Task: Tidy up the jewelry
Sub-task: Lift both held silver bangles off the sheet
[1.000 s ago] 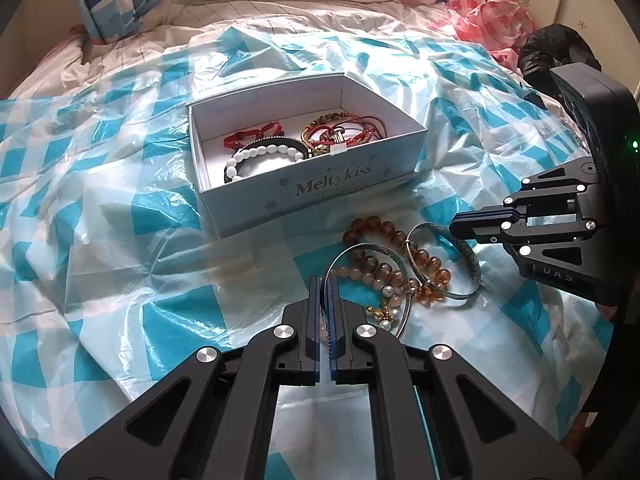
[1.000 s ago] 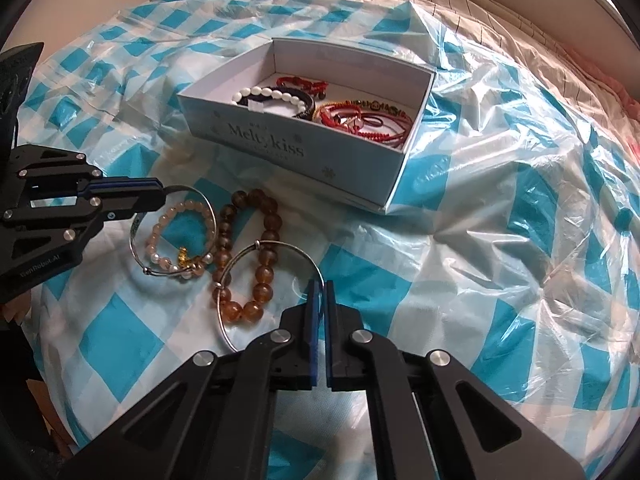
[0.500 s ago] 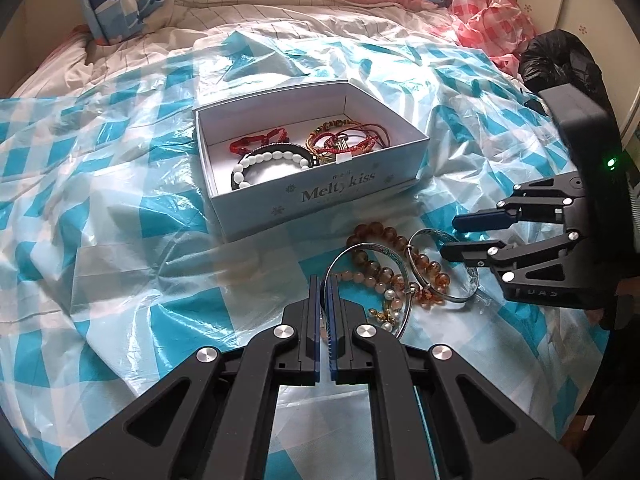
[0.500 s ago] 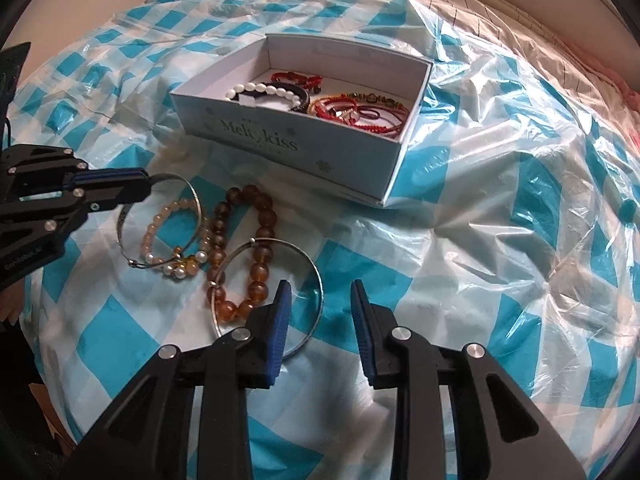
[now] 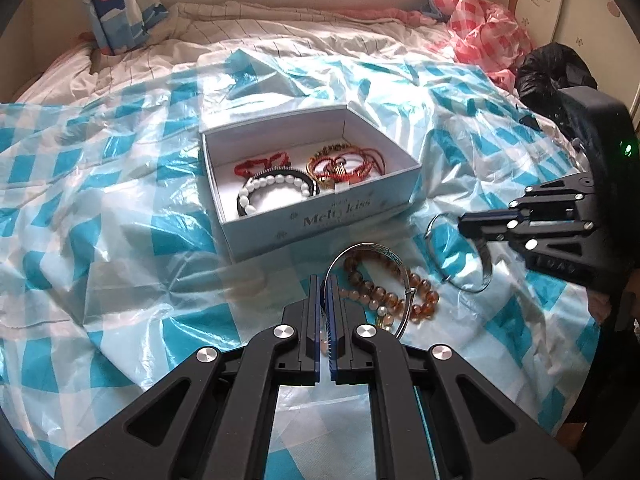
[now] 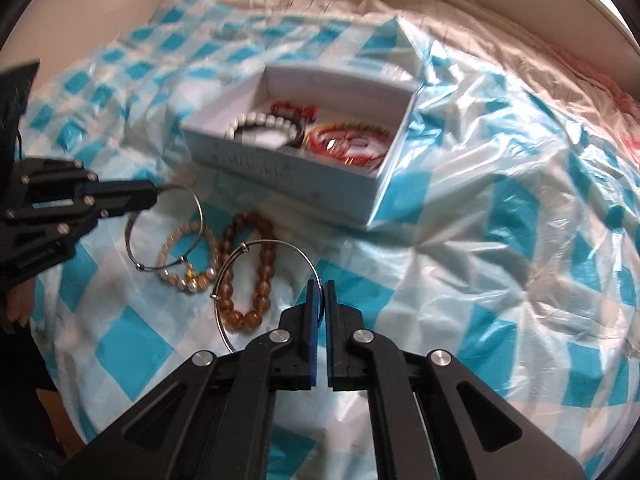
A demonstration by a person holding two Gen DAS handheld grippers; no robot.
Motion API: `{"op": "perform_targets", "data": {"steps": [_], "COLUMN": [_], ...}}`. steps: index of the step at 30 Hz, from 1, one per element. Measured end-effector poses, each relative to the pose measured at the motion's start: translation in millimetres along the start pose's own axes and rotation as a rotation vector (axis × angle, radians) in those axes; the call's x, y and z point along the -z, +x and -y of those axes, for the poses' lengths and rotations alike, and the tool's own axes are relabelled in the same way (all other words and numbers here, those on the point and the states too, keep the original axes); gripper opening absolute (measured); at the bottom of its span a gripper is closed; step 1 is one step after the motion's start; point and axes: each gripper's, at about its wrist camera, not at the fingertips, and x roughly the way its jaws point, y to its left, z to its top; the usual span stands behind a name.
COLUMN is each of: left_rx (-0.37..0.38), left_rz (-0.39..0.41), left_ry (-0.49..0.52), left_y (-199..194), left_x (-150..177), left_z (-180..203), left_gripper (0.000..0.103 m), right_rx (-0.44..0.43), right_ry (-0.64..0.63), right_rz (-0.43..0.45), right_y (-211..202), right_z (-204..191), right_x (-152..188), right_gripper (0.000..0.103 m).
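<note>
My left gripper (image 5: 324, 280) is shut on the rim of a silver bangle (image 5: 362, 245), which stands tilted up off the sheet. At the right of the left wrist view, my right gripper (image 5: 462, 226) is shut on a second silver bangle (image 5: 429, 240) that hangs from its tips. The right wrist view shows the same: right gripper (image 6: 319, 285) on its bangle (image 6: 276, 242), left gripper (image 6: 154, 196) on the other bangle (image 6: 200, 216). An amber bead bracelet (image 6: 240, 276) and a pale bead bracelet (image 6: 188, 256) lie between them. The white box (image 5: 320, 220) behind holds a white-bead bracelet (image 5: 276, 182) and red cord bracelets (image 5: 348, 166).
Everything rests on a blue-and-white checked plastic sheet (image 5: 120, 240) spread over a striped bed cover (image 5: 280, 36). A pink checked bag (image 5: 484, 32) and a black bag (image 5: 552, 64) lie at the back right. A patterned pillow (image 5: 116, 4) stands at the back left.
The right gripper opened, then shut on the second bangle and raised it off the sheet. The left gripper stayed shut and tipped its bangle up off the bead bracelets.
</note>
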Motion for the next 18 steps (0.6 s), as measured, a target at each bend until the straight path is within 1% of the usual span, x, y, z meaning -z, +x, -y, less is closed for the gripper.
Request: {"op": "perform_targets", "data": {"steps": [4, 8, 18], "left_rx": [-0.005, -0.009, -0.015], "left_rz": [0.024, 0.048, 0.083], "left_ry": [-0.011, -0.019, -0.034], "left_y": [-5.1, -8.9, -15.4], "left_x": [-2.9, -5.8, -11.9], "left_z": [-1.9, -2.6, -3.1], "left_gripper": [0.003, 0.003, 0.003], "right_rx": [0.0, -0.004, -0.012], "right_ry": [0.03, 0.046, 0.056], "right_rz": [0.061, 0.097, 0.129], "right_y": [-19.4, -29.4, -34.5], "right_z": [5.6, 6.9, 5.2], "right_x": [-7.2, -11.6, -18.5], "right_gripper": [0.004, 0.004, 0.004]}}
